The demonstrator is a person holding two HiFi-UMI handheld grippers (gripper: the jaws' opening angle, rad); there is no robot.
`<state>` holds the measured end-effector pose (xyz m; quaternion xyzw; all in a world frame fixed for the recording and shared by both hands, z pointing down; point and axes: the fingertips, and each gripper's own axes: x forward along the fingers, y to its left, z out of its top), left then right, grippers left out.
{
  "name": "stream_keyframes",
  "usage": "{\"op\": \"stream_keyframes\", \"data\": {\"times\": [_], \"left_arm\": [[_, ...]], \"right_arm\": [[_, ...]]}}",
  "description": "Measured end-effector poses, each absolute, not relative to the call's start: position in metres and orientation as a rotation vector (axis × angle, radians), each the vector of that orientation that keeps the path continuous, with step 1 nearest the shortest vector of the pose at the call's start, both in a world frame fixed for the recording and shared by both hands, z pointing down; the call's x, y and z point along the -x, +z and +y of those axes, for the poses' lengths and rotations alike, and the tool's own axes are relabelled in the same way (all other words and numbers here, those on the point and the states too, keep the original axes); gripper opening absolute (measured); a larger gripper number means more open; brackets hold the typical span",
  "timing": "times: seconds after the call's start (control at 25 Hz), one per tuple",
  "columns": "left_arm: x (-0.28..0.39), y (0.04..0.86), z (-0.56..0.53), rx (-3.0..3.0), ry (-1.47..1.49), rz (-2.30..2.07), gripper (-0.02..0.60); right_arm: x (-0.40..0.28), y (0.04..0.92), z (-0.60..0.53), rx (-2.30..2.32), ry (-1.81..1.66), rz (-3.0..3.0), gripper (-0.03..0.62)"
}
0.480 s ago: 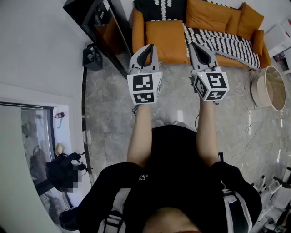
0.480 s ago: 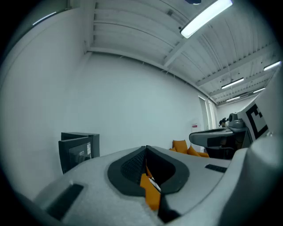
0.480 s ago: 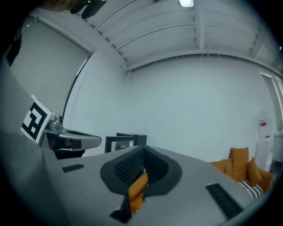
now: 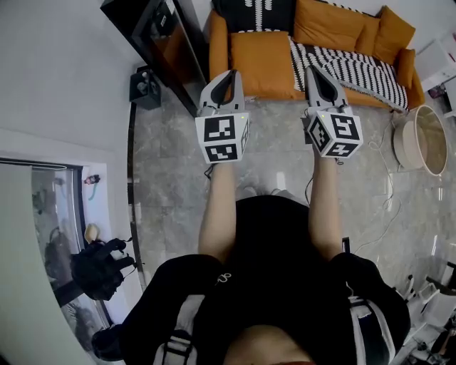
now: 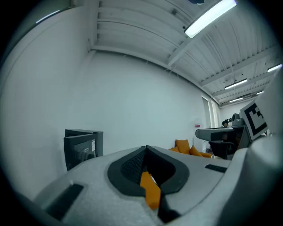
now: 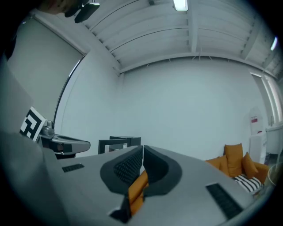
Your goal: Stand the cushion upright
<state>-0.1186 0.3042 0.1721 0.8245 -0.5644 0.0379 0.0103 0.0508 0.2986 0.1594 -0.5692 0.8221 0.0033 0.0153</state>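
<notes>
An orange sofa (image 4: 260, 60) stands ahead of me on the far side of the floor. It holds a black-and-white patterned cushion (image 4: 253, 13) at its back left, orange cushions (image 4: 324, 25) along the back and a striped blanket (image 4: 356, 68). My left gripper (image 4: 231, 75) is held level in the air short of the sofa's left seat, jaws shut and empty. My right gripper (image 4: 315, 71) hovers beside it in front of the blanket, also shut and empty. In the left gripper view the jaws (image 5: 146, 148) meet, and in the right gripper view the jaws (image 6: 142, 148) meet as well.
A black cabinet (image 4: 153, 36) stands against the wall left of the sofa. A round tub (image 4: 420, 135) sits on the marble floor at the right, with white cables (image 4: 388, 192) trailing nearby. A black bag (image 4: 100, 267) lies by the glass door at lower left.
The two grippers have drifted slightly apart, the right one a little to the right. Both stay shut and empty.
</notes>
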Motion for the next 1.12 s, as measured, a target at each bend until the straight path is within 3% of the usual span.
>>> {"op": "stream_keyframes", "data": {"times": [1.12], "left_arm": [[0.137, 0.178, 0.257, -2.562, 0.077, -1.749, 0.009]], "right_arm": [[-0.058, 0.155, 0.258, 1.843, 0.033, 2.485, 0.012]]}}
